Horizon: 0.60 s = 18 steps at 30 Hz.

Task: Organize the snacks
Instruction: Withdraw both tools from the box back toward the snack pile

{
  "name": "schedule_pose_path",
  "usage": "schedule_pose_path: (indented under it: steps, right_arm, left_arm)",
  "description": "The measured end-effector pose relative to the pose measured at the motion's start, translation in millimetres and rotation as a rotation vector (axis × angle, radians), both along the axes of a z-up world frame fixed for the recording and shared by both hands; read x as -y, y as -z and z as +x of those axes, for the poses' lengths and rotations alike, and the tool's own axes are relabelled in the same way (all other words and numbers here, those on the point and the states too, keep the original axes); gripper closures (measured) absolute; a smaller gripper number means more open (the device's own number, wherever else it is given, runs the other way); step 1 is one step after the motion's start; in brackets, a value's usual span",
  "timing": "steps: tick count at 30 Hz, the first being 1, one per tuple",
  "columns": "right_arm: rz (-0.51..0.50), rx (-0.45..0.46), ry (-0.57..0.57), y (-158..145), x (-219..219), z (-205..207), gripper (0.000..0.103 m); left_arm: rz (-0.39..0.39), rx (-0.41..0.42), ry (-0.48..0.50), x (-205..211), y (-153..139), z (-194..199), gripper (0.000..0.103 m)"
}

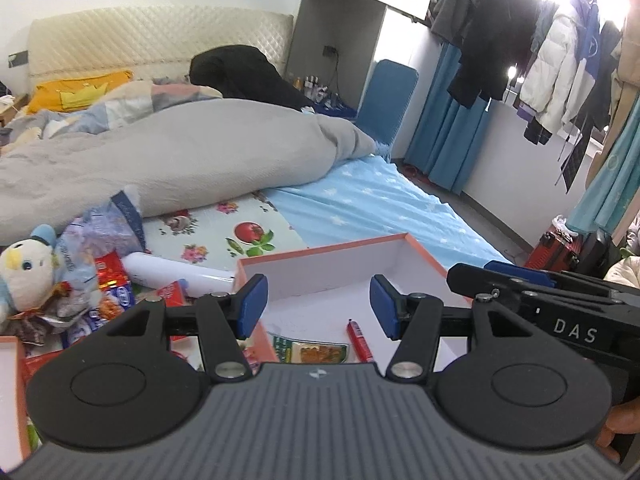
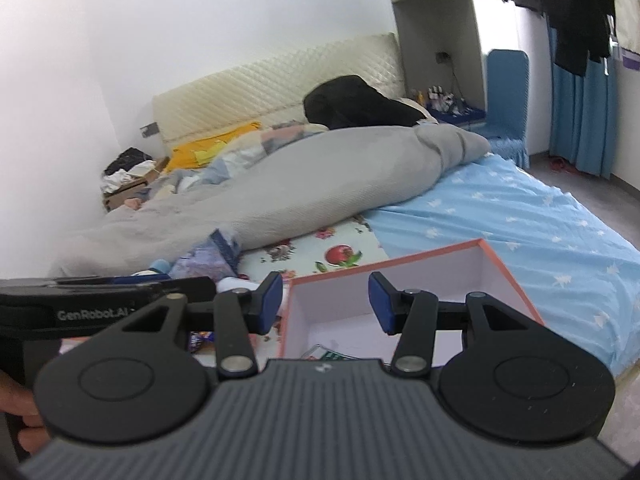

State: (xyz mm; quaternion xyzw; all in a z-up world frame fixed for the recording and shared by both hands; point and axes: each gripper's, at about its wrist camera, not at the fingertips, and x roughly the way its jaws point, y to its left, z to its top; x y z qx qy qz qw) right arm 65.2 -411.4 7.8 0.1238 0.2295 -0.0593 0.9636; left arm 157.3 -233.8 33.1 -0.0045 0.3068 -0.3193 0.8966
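Snacks lie in two places: a loose pile [image 1: 100, 300] of crinkled packets ahead and to the left of the left hand-held gripper [image 1: 318, 306], and inside the box [image 1: 340, 252] straight ahead of it. Two snacks show in the box: one flat green-and-orange packet [image 1: 310, 350] and one slim red stick [image 1: 360, 340], both just below and beyond the fingertips. The pile is too jumbled to count. One box with a white inside and orange rim sits on the bed [image 1: 380, 208]; a second orange-edged rim [image 1: 16, 392] shows at the far left. One stuffed toy [image 1: 24, 276] and one white bottle [image 1: 176, 272] rest beside the pile. Both hand-held grippers stand apart with nothing between the pads; the right hand-held gripper [image 2: 324, 302] hangs over the box's near left corner. By judgement, the packets are light, soft and slippery, best pinched at a flat sealed edge; the stick is firmer, best taken across its middle.
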Motion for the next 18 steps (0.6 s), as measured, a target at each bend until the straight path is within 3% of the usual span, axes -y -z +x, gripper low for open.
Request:
schedule_pose_path:
  steps: [18]
  right_arm:
    - [-0.006, 0.018, -0.113, 9, -70, -26, 0.052]
  left_arm:
    - [0.003, -0.014, -0.139, -114, 18, -48, 0.041]
